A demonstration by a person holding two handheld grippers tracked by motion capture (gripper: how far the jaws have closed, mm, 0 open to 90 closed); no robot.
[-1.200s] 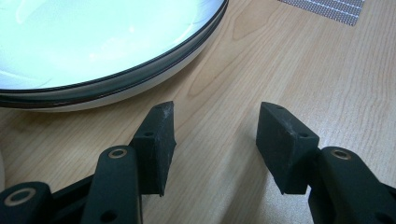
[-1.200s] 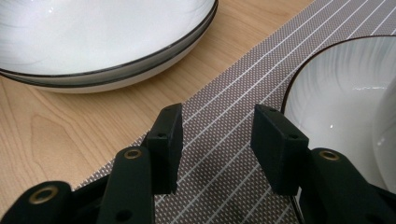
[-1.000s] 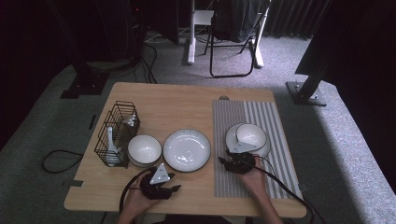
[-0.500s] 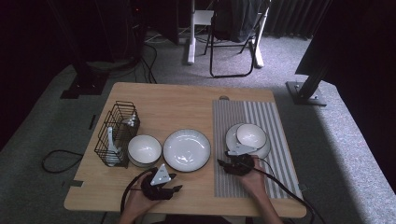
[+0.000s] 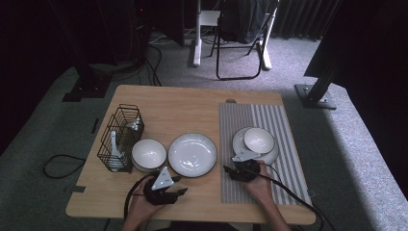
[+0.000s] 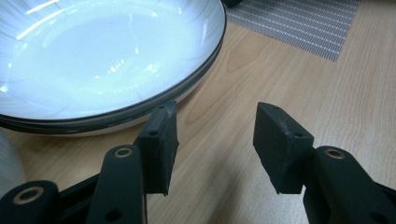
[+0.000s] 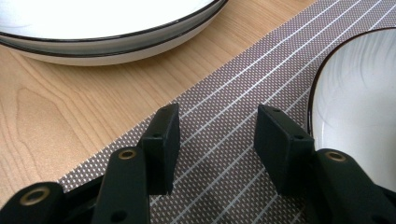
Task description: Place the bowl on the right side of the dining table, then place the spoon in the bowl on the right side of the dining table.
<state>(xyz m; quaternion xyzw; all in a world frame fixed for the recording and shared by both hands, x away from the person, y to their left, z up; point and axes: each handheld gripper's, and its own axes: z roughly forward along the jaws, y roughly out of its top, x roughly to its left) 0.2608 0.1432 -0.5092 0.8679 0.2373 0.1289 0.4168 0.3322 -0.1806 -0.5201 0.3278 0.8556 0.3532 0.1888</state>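
My left gripper rests low near the table's front edge, just below a large white plate. Its jaws stand open over bare wood in the left gripper view, with the plate's dark rim just beyond the left jaw. My right gripper lies on the striped placemat, open, nothing between its jaws. A white plate carrying a small bowl sits on the mat just beyond it; that plate's rim lies close by the right jaw.
A black wire basket holding utensils stands at the table's left. A small white bowl sits between basket and large plate. The back half of the wooden table is bare. A folding chair stands on the floor beyond.
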